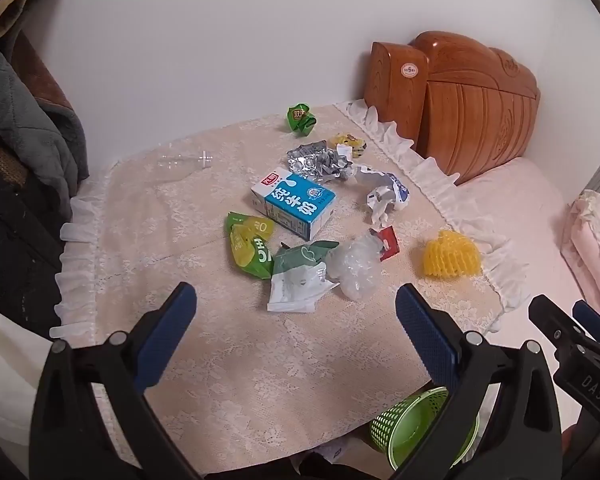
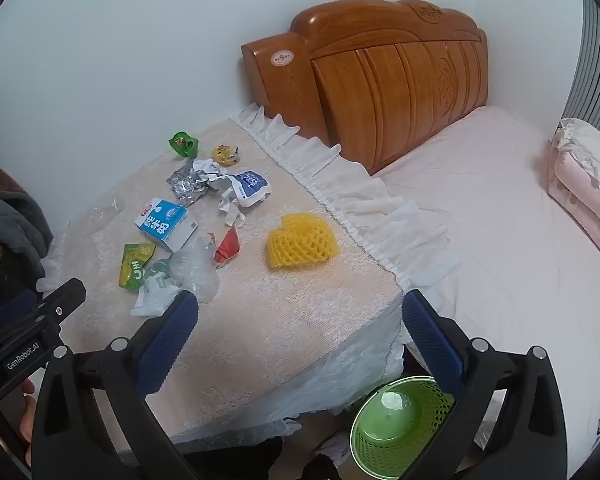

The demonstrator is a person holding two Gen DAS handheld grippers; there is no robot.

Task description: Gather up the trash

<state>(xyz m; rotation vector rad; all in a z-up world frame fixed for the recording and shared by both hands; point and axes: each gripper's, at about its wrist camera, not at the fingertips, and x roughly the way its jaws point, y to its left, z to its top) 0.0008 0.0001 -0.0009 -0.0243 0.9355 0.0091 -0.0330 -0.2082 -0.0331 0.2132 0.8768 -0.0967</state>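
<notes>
Filling the right side of both views, the bed (image 2: 500, 248) with its pink sheet and carved wooden headboard (image 2: 384, 76) stands against the white wall. Beside it, a lace-covered surface (image 1: 228, 344) carries the trash. On the floor below its near corner sits a green mesh basket (image 2: 396, 428). The left hand-held gripper (image 1: 296, 324) and the right hand-held gripper (image 2: 300, 320) both hover over the near edge with jaws spread wide, holding nothing. A blue-and-white milk carton (image 1: 296, 204) lies mid-pile. Toward the bed side rests a yellow foam net (image 2: 302, 240), apart from the rest. Crumpled clear plastic (image 1: 354, 268) touches a green-and-white pouch (image 1: 300, 276); a yellow-green wrapper (image 1: 248, 248) lies just left. Farthest back sits a small green wrapper (image 1: 300, 119).
</notes>
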